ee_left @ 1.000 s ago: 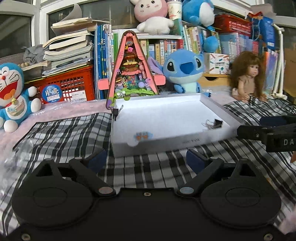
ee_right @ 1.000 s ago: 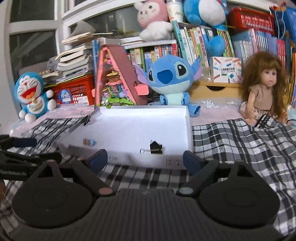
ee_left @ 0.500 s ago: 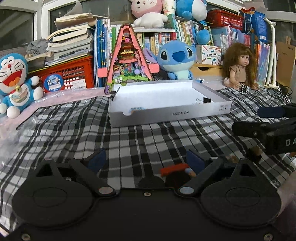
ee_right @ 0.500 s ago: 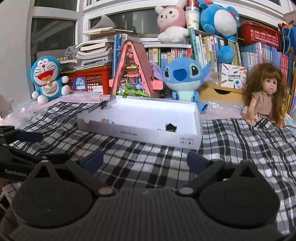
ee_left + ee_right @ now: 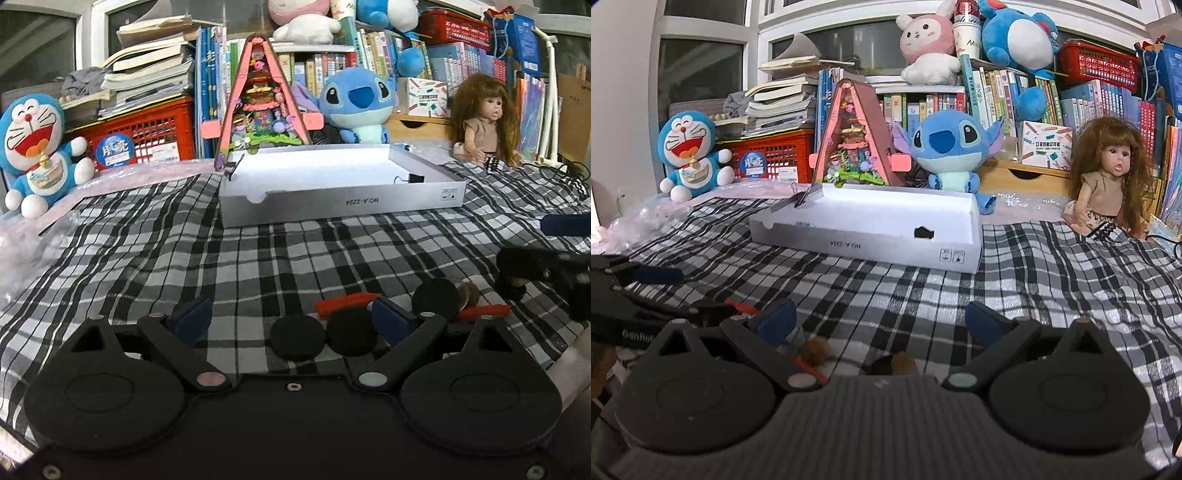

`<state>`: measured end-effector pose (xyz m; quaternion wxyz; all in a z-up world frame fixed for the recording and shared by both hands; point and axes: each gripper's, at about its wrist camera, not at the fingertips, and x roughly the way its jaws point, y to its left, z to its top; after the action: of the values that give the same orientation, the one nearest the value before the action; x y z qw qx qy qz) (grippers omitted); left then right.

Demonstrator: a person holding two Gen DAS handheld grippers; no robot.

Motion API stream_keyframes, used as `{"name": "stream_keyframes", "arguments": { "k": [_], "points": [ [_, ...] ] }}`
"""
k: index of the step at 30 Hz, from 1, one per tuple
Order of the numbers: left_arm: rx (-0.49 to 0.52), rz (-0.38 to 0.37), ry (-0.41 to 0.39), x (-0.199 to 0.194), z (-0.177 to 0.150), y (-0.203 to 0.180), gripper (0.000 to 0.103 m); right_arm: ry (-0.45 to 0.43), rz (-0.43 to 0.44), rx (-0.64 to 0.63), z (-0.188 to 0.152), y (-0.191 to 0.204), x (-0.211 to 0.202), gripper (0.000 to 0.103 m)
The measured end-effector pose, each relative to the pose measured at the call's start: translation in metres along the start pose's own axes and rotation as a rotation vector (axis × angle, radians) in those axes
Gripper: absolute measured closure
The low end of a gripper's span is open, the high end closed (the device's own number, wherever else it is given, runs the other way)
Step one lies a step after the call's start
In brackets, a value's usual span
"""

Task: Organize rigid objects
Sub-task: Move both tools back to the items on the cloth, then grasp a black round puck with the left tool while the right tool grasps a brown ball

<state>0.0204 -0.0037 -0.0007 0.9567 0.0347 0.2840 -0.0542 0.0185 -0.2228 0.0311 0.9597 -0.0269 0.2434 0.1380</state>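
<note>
A white shallow box [image 5: 340, 201] lies on the checked cloth, with a black binder clip [image 5: 414, 180] inside at its right wall. Close in front of my left gripper [image 5: 291, 317] lie black round discs [image 5: 297, 339], red sticks [image 5: 347, 304] and a brown piece [image 5: 470, 293]. Its jaws stand open, and one disc and a stick's end lie low between the fingers, not gripped. My right gripper [image 5: 881, 319] is open too, above small brown pieces [image 5: 812, 349]. The box [image 5: 864, 240] is farther off there, with the clip [image 5: 923, 232] inside.
Plush toys [image 5: 356, 103], a pink triangular toy house [image 5: 260, 99], a doll [image 5: 484, 118], a red crate [image 5: 147, 136] and stacked books line the back. A second clip [image 5: 232, 168] sits on the box's far left corner. Each gripper shows at the other view's edge [image 5: 546, 266].
Both grippers have drawn back from the box toward the near side and sunk a little. The discs, red sticks and brown pieces have come into view under the fingers.
</note>
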Motion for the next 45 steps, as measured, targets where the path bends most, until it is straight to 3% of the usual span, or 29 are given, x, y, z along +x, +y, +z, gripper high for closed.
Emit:
{"name": "stream_keyframes", "arguments": {
  "k": [10,16,23,28,32,36,43,45],
  "points": [
    [-0.044,0.009,-0.003,-0.013,-0.007,0.008,0.01,-0.015,-0.014,-0.05,-0.012,0.006,-0.016,0.001],
    [-0.016,0.008,-0.015,-0.021,-0.013,0.001,0.011,-0.006,-0.031,-0.057,-0.019,0.004,-0.023,0.001],
    [-0.004,0.013,-0.004,-0.02,-0.017,-0.001,0.03,0.001,-0.061,-0.125,-0.026,0.007,-0.024,0.003],
    [-0.038,0.02,-0.002,-0.019,-0.015,0.008,0.043,0.028,-0.06,-0.066,-0.025,-0.001,-0.017,0.015],
    [-0.052,0.024,0.009,-0.014,-0.014,0.011,0.054,0.045,-0.05,-0.022,-0.024,-0.005,-0.011,0.03],
    [-0.053,0.023,0.006,-0.011,-0.014,0.009,0.058,0.052,-0.056,-0.006,-0.025,-0.004,-0.006,0.05],
    [-0.019,0.031,-0.017,-0.005,-0.018,0.001,0.057,0.057,-0.064,0.023,-0.027,-0.003,0.0,0.063],
    [-0.022,0.02,-0.013,-0.004,-0.016,0.0,0.064,0.065,-0.068,0.027,-0.028,-0.003,0.003,0.079]
  ]
}}
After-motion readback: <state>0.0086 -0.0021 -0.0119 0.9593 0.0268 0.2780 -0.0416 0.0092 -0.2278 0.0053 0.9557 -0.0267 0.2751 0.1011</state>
